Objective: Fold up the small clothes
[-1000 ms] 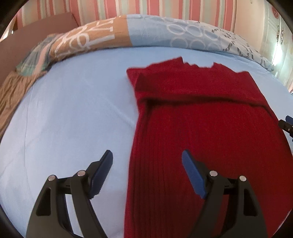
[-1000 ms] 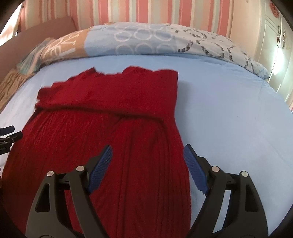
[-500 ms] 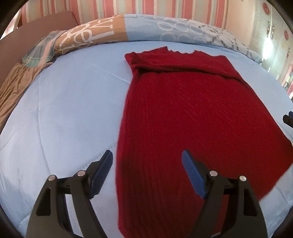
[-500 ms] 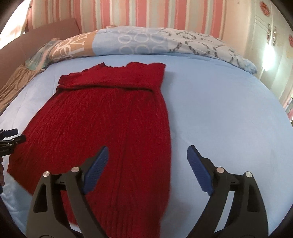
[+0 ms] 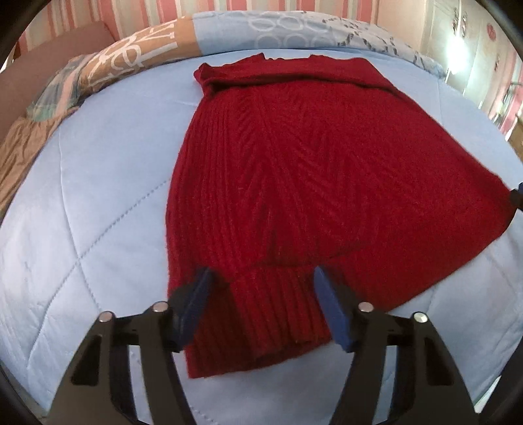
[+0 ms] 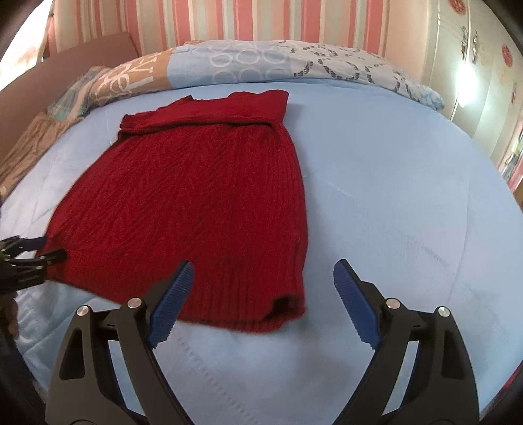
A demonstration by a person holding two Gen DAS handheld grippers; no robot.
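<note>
Around the work, a pale blue quilted bed cover (image 5: 85,229) takes up nearly the whole view, with stitched seams crossing it. Along its far edge lies a patterned duvet (image 6: 261,62) in blue, tan and white, and behind that a wall of pink and pale stripes (image 6: 228,19). To the far left a brown headboard or panel (image 6: 65,62) rises, and to the right a pale cupboard door (image 6: 474,65) catches a bright glare. Nothing lies on the cover between the tools and the garment.

The red knit garment (image 5: 310,170) lies flat on the bed. Its long axis runs from the near edge towards the duvet. The narrower end, with a folded-over band, points away; the wide ribbed hem faces the cameras. In the left wrist view a bunched ribbed portion of the hem sits nearest, slightly raised from the rest.

The left tool (image 5: 261,300) straddles that near left part of the hem. Its jaws are closing with the ribbed fabric between them, but the blue pads do not appear to press on it yet; the cloth is not gripped. In the right wrist view this same tool shows at the left edge, at the garment's corner.

The right tool (image 6: 263,304) hovers just above the near right corner of the hem, its jaws spread wide and released, holding nothing. Whether the left blue pad (image 6: 171,304) touches the knit cannot be told.
</note>
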